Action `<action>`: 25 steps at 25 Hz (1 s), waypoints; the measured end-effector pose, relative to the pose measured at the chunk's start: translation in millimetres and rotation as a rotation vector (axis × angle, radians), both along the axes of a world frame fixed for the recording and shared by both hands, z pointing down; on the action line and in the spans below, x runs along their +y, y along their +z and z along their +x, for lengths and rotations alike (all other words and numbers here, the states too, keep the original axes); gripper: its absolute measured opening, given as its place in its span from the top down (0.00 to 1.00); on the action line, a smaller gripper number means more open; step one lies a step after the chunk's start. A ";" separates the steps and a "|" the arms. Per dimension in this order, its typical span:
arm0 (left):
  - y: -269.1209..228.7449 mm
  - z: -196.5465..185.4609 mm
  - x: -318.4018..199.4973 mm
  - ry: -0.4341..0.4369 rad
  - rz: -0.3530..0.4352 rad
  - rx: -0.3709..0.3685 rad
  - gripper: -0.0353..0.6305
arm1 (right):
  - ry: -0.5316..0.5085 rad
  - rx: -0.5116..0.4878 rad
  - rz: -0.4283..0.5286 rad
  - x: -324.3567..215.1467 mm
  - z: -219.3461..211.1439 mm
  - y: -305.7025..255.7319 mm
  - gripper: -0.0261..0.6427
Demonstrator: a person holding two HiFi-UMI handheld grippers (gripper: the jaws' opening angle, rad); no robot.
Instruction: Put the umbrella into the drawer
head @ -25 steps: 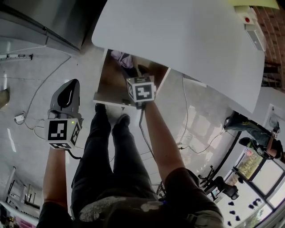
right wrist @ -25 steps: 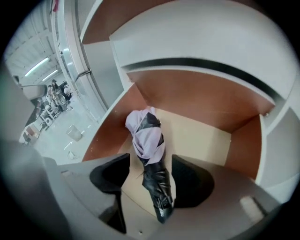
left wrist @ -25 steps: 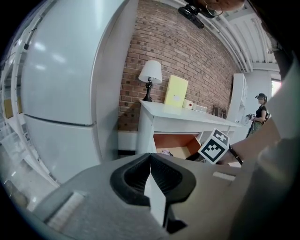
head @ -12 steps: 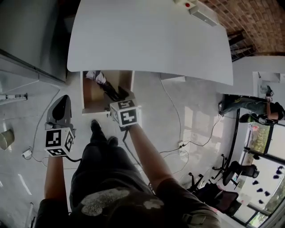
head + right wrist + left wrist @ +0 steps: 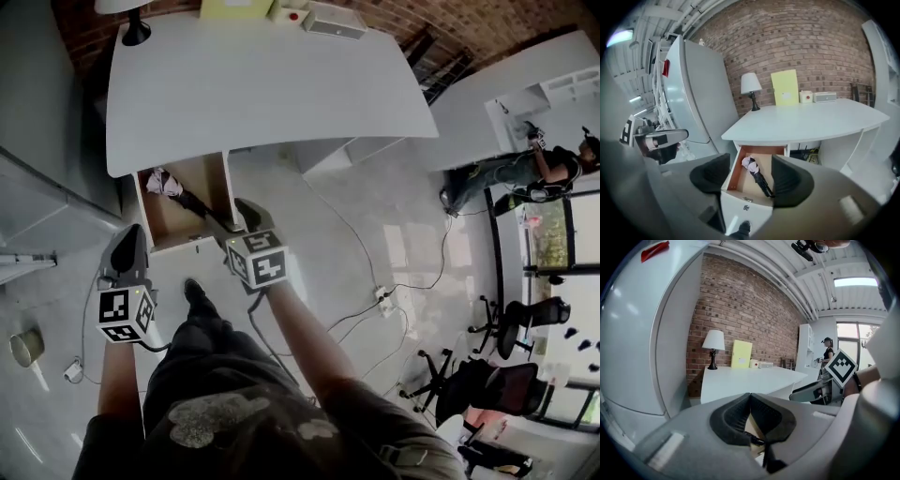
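The folded umbrella (image 5: 176, 190), black with a pale patterned end, lies inside the open wooden drawer (image 5: 161, 225) under the white desk (image 5: 262, 84). In the right gripper view the umbrella (image 5: 758, 177) lies slantwise on the drawer's floor, behind the white drawer front (image 5: 743, 210). My right gripper (image 5: 240, 218) hovers at the drawer's front right corner, open and empty. Its pads (image 5: 712, 172) stand wide apart with the drawer showing between them. My left gripper (image 5: 127, 248) hangs left of the drawer over the floor. In its own view the left gripper (image 5: 750, 397) is shut with nothing held.
A lamp (image 5: 751, 88), a yellow box (image 5: 785, 87) and small devices stand at the desk's back edge by the brick wall. A tall grey cabinet (image 5: 693, 93) stands left of the desk. Cables (image 5: 380, 300) and office chairs (image 5: 455, 375) are on the floor to the right; a person (image 5: 525, 171) stands far right.
My right gripper has drawn back from over the drawer to its front right corner. The umbrella stays in the drawer. The head view has tilted to show the whole desk.
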State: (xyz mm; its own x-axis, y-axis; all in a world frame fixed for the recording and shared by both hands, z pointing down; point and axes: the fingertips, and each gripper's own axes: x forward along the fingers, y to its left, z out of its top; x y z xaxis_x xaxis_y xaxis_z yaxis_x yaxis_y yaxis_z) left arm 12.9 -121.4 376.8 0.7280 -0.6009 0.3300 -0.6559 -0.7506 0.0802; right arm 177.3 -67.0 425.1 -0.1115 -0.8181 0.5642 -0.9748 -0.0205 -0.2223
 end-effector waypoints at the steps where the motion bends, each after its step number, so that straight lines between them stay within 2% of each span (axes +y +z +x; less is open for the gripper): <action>1: -8.8 4.6 9.1 0.016 0.015 0.005 0.93 | 0.013 0.006 0.020 9.0 3.1 -10.3 0.54; 4: -34.2 11.7 34.4 0.049 0.057 0.018 0.93 | 0.043 0.041 0.076 32.8 8.1 -41.2 0.57; 8: -64.6 6.7 68.8 0.067 0.098 0.041 0.93 | 0.089 0.073 0.153 62.0 8.8 -81.1 0.66; 9: -70.4 3.1 77.9 0.069 0.102 0.045 0.93 | 0.088 0.072 0.174 69.1 5.9 -90.4 0.72; 11: -80.5 -4.3 96.3 0.070 0.108 0.047 0.93 | 0.061 0.053 0.215 82.5 -4.7 -109.2 0.73; 15: -96.3 -19.0 128.2 0.057 0.103 0.059 0.93 | 0.027 0.024 0.280 105.6 -25.4 -139.4 0.85; 17: -100.3 -25.2 140.2 0.047 0.098 0.071 0.93 | 0.037 0.024 0.291 114.0 -29.4 -142.6 0.94; 18: -101.2 -27.7 146.8 0.046 0.098 0.074 0.93 | 0.046 0.020 0.287 119.4 -30.5 -141.5 0.95; 25: -119.3 -38.7 162.9 0.076 0.150 0.063 0.93 | 0.084 0.074 0.229 155.9 -33.4 -137.6 0.95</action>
